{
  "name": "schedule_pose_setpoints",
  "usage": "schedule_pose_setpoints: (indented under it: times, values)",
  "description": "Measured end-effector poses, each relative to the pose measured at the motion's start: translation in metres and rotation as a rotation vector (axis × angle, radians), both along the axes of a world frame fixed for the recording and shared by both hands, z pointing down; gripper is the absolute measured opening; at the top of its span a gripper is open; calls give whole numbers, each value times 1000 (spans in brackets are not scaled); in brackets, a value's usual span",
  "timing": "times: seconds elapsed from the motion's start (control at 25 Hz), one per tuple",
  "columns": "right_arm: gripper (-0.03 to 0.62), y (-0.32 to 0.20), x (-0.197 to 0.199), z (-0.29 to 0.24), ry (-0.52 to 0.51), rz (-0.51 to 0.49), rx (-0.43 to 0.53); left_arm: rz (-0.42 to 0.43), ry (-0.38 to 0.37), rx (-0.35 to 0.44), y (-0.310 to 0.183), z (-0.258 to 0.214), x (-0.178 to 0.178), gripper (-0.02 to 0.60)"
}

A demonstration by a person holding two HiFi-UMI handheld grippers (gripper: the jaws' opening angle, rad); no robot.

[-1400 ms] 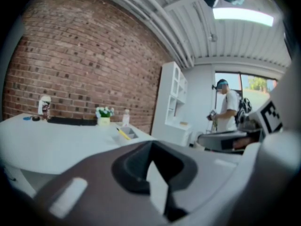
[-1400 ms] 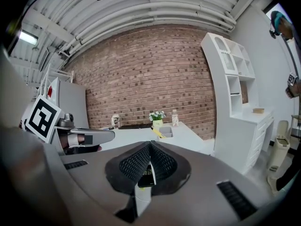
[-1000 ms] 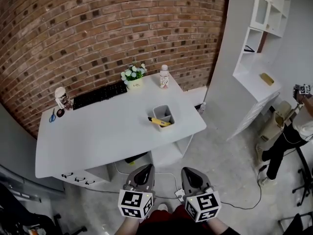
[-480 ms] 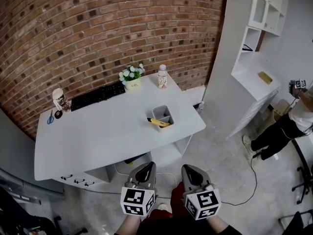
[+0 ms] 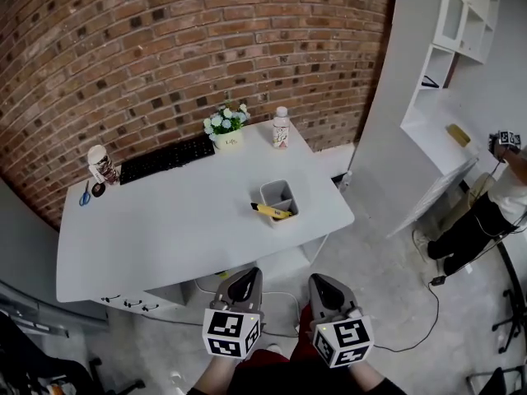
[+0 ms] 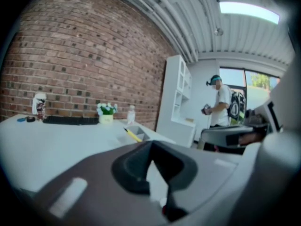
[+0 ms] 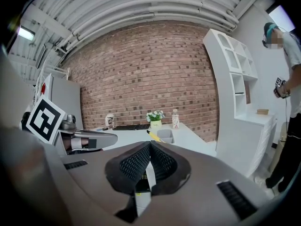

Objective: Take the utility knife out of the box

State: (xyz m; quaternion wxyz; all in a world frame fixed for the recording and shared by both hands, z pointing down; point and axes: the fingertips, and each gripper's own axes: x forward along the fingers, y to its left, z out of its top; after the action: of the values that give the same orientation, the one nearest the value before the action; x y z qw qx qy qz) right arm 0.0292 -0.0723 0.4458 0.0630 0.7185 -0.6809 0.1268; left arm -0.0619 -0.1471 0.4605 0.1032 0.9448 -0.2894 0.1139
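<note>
Both grippers are held low at the bottom of the head view, short of the table's near edge.

- Your left gripper [image 5: 244, 281]: jaws together, nothing between them.
- Your right gripper [image 5: 323, 285]: jaws together as well, nothing held.
- Both point toward the white table [image 5: 165, 220], well apart from anything on it.
- The grey box [image 5: 274, 188] stands near the table's right end and has 2 compartments.
- The yellow utility knife [image 5: 272, 211] lies tilted across the near compartment, with 1 end over the left rim.
- Along the brick-wall side: scissors [image 5: 86, 194], a cup [image 5: 100, 164], a black keyboard [image 5: 167, 158], a flower pot [image 5: 226, 126] and a bottle [image 5: 282, 128].
- A person [image 5: 494, 208] stands at far right, beside the white shelf unit [image 5: 436, 113].
</note>
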Motion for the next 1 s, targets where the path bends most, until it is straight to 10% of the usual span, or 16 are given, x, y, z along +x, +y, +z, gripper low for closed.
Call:
schedule_pose_setpoints:
  times: [1.0]
  values:
    - [8,-115,103,26,-51,-173,-64,-209,-67,-152,-99,44,73,95]
